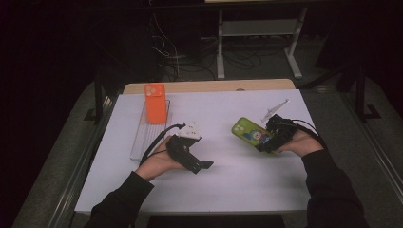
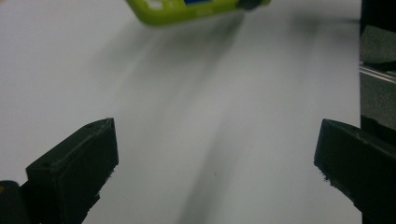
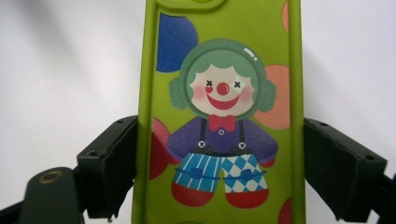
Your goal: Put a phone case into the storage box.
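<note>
Right gripper [image 1: 264, 142] clamps the green phone case [image 1: 248, 131] across its width, one jaw against each long edge. In the right gripper view the case [image 3: 219, 116] runs straight up between the two black jaws, printed side to the camera: a clown with green hair, red nose, purple shirt and blue-and-white trousers (coloured dots around it). In the high view the case sits tilted at the right-centre of the white table [image 1: 237, 180], sticking out up and to the left from the gripper; whether it touches the surface I cannot tell. The right hand [image 1: 300, 141] comes in from the lower right, dark sleeve, cable looping behind the gripper.

Left gripper [image 1: 205, 165] is released: in its own view the jaws stand wide apart with bare white table [image 2: 196, 121] between them, nothing in the gap. The green case [image 2: 182, 9] shows at the top edge of that view, well apart from the jaws. In the high view the left hand [image 1: 159, 161] holds the gripper at left-centre of the table, jaws pointing right toward the other gripper.

Orange phone case [image 1: 155, 103] stands upright at the far end of a clear ribbed tray [image 1: 142, 137] on the left side of the table, just beyond the left gripper and apart from it.
</note>
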`<move>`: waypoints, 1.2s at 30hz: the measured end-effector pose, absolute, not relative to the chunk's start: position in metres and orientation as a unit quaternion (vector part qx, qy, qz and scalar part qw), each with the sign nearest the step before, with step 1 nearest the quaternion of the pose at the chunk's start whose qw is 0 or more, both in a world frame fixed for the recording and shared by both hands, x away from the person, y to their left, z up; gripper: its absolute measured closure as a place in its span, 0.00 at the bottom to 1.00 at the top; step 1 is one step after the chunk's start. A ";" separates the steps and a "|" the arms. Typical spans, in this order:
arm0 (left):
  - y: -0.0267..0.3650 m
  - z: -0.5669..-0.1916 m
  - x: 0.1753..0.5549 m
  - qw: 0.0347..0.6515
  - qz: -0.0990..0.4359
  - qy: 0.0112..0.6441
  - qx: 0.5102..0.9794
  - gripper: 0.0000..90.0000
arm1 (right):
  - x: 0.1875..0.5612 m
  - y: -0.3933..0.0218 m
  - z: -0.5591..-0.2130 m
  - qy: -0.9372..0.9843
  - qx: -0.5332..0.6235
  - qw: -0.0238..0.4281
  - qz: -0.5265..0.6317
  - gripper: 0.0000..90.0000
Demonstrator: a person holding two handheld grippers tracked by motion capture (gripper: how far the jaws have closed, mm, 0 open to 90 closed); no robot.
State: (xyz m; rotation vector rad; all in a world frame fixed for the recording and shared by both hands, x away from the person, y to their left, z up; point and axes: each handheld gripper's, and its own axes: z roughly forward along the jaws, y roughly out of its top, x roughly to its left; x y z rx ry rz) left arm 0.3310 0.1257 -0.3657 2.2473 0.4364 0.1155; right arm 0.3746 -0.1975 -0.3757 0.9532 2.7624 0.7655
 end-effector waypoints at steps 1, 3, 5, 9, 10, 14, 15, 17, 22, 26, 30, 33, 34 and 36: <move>0.126 -0.363 0.333 0.414 0.046 0.165 0.894 0.00 | 0.373 -0.194 -0.375 0.918 0.301 0.057 0.253 0.17; 0.125 -0.359 0.337 0.422 0.039 0.156 0.892 0.00 | 0.370 -0.187 -0.374 0.928 0.265 0.057 0.254 0.17; 0.125 -0.356 0.340 0.422 0.044 0.149 0.893 0.00 | 0.367 -0.179 -0.374 0.934 0.243 0.046 0.257 0.17; 0.128 -0.356 0.341 0.430 0.038 0.134 0.892 0.00 | 0.361 -0.164 -0.377 0.945 0.202 0.030 0.255 0.17; 0.129 -0.356 0.340 0.427 0.037 0.126 0.895 0.00 | 0.359 -0.160 -0.378 0.947 0.193 0.027 0.254 0.17; 0.126 -0.358 0.336 0.423 0.028 0.099 0.900 0.00 | 0.354 -0.144 -0.382 0.954 0.159 0.015 0.254 0.17; 0.125 -0.359 0.335 0.420 0.027 0.093 0.902 0.00 | 0.352 -0.140 -0.383 0.955 0.152 0.013 0.255 0.17; 0.122 -0.361 0.332 0.420 0.017 0.085 0.903 0.00 | 0.348 -0.133 -0.383 0.958 0.135 0.010 0.251 0.17; 0.117 -0.364 0.329 0.407 0.013 0.062 0.911 0.00 | 0.337 -0.115 -0.380 0.965 0.099 0.006 0.244 0.17; 0.114 -0.367 0.328 0.395 0.008 0.052 0.917 0.00 | 0.330 -0.104 -0.376 0.967 0.075 0.005 0.245 0.17; 0.111 -0.372 0.325 0.382 -0.003 0.041 0.923 0.00 | 0.326 -0.099 -0.372 0.967 0.058 0.006 0.248 0.17; 0.107 -0.377 0.324 0.372 -0.007 0.032 0.928 0.00 | 0.324 -0.096 -0.372 0.967 0.052 0.004 0.251 0.17; 0.106 -0.379 0.323 0.373 -0.012 0.035 0.927 0.00 | 0.324 -0.096 -0.371 0.967 0.051 0.004 0.251 0.17; 0.104 -0.382 0.323 0.368 -0.015 0.029 0.929 0.00 | 0.323 -0.094 -0.371 0.967 0.046 0.002 0.251 0.17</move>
